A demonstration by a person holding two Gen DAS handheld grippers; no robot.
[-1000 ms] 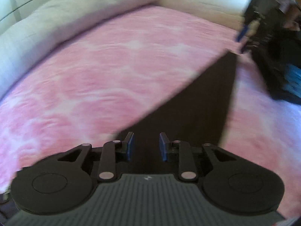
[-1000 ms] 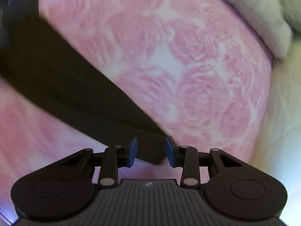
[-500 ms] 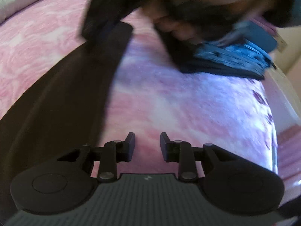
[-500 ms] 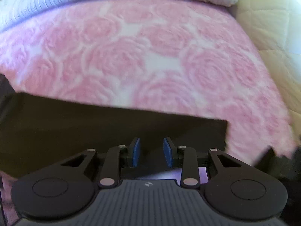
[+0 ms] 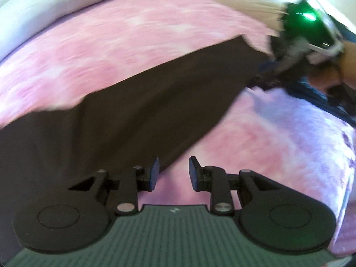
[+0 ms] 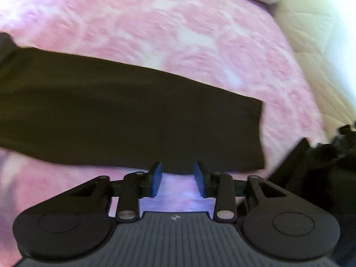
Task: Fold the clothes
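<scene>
On the pink bedspread [image 5: 138,44], in the left view, a dark garment [image 5: 133,111] is stretched from near-left to far-right; the left gripper [image 5: 172,173] is spread, empty, at its near edge. In the right view, the garment [image 6: 133,115] is laid crosswise just beyond the right gripper [image 6: 178,175], likewise spread and nearer the cut end.

The dark cloth [image 6: 133,115] now lies as a long flat strip across the pink blanket [image 6: 178,29]. The right gripper [image 5: 302,35], blurred, seems moved to its far end.

Left tool [image 5: 171,173] and right tool [image 6: 177,179] agape, empty.
</scene>
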